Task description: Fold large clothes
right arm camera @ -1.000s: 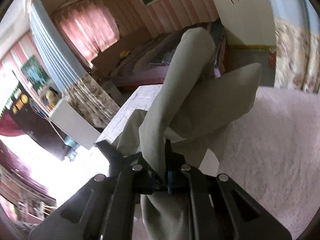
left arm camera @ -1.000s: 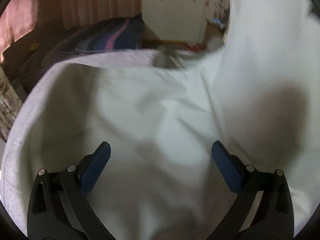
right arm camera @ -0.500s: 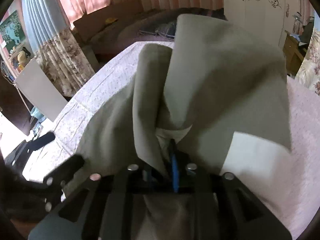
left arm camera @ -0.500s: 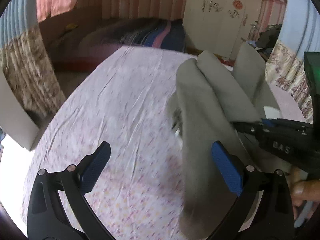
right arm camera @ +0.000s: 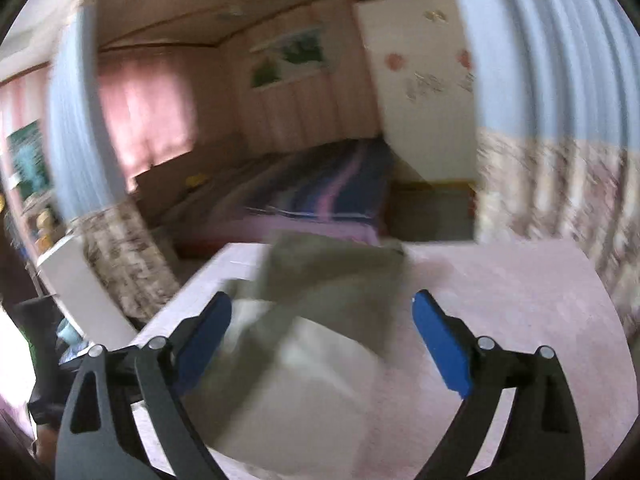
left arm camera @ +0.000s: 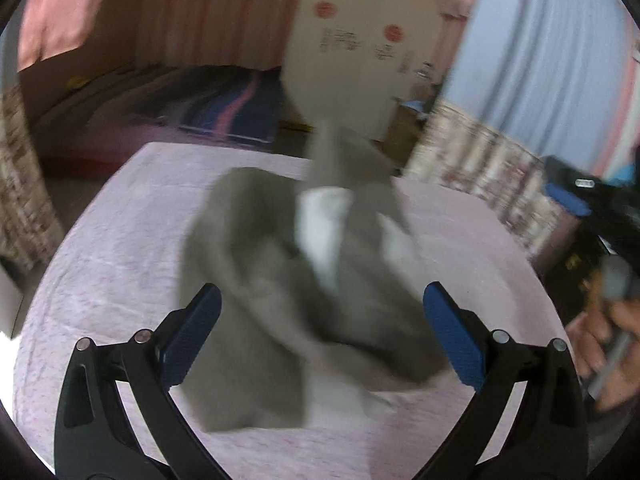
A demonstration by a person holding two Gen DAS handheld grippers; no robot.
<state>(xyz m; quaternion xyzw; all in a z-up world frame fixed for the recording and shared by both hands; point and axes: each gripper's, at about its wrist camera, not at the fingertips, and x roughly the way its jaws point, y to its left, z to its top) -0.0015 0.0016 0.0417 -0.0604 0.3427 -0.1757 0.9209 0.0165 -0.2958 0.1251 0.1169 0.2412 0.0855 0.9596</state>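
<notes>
Left tool (left arm camera: 320, 332): my jaws stand wide apart, nothing between them, hovering near the grey garment (left arm camera: 288, 280), as they did half a second ago.
Garment: it lies in a loose, bunched heap on the pink sheet (left arm camera: 120, 248), pale lining (left arm camera: 324, 224) showing through the middle; the frame is blurred, so I can't read which edge is hem or sleeve.
Right tool (right arm camera: 322, 344): here's the change! Half a second ago I had it clamped on a fold of this cloth, lifted high. Now the jaws are spread and the cloth has dropped in front of them.
Right view of the garment (right arm camera: 320, 300): crumpled between near and far edge of the sheet, not flat.
My right hand (left arm camera: 608, 344): visible at the far right, holding that tool's handle.
Meaning: both tools free, garment released. I judge no fold is made yet; spreading it flat comes next.
</notes>
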